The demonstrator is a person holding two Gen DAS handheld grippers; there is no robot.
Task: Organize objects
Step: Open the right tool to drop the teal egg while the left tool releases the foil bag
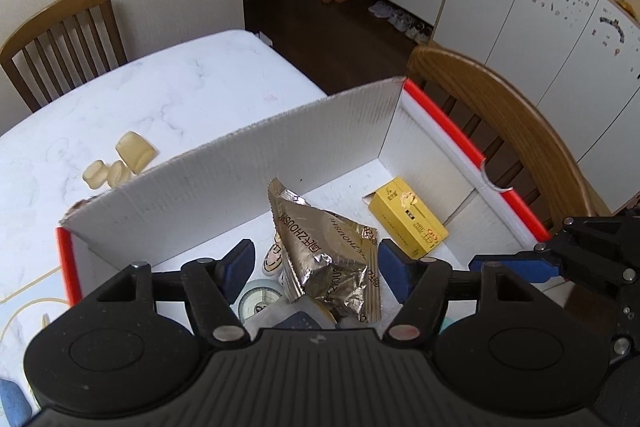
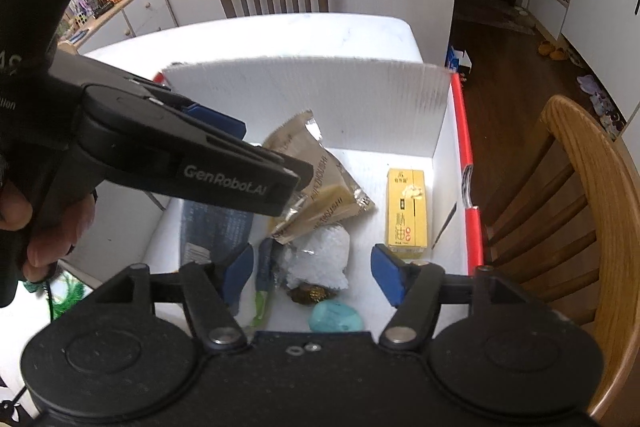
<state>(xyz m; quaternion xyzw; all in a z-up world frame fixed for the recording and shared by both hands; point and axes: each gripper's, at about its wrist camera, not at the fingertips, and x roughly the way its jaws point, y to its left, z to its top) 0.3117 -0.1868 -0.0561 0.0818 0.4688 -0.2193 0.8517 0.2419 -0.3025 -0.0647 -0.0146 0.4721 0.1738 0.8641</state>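
Left wrist view: both grippers, left gripper (image 1: 316, 263) and right gripper (image 2: 312, 273), are hovering released, gripping nothing, over the white box (image 1: 248, 163); foil packet (image 1: 324, 251) is lying inside. Advisable: lifting clear, next fetching the amber pieces (image 1: 120, 163) off the table (image 1: 168, 87).

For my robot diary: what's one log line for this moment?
left tool: open | right tool: open | crinkled gold foil packet: in white cardboard box

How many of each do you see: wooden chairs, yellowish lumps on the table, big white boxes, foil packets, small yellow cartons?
Wooden chairs: 2
Yellowish lumps: 3
White box: 1
Foil packet: 1
Yellow carton: 1
Total: 8
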